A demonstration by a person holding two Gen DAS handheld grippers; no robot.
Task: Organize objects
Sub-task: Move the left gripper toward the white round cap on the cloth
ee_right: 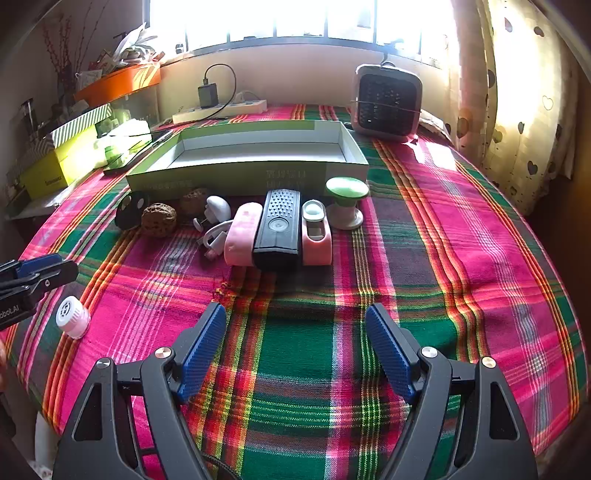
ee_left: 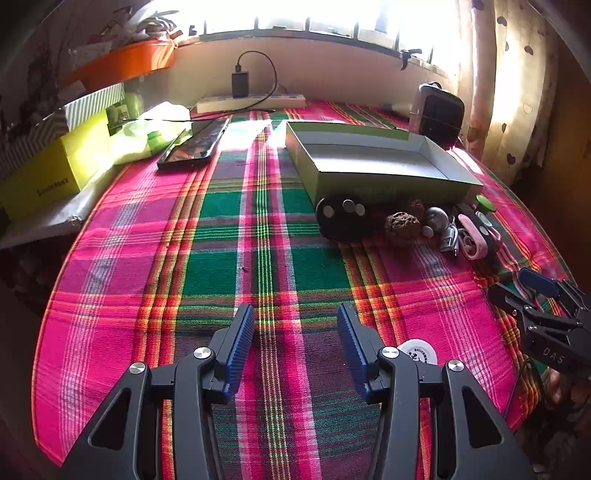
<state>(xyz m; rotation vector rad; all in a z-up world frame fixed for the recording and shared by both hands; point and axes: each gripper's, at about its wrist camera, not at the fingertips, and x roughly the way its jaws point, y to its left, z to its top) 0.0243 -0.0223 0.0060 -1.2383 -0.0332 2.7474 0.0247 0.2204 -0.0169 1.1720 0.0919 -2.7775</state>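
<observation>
With both my tongs, left [ee_left: 295, 332] and right [ee_right: 295, 336], spread wide and empty, I'd take the black remote [ee_right: 277, 229] at twelve o'clock squarely across its long sides, then lift it over the box [ee_right: 225, 173] wall behind.

Blown-out window [ee_right: 295, 18] backlight, glare, dark fisheye-warped corners.
</observation>
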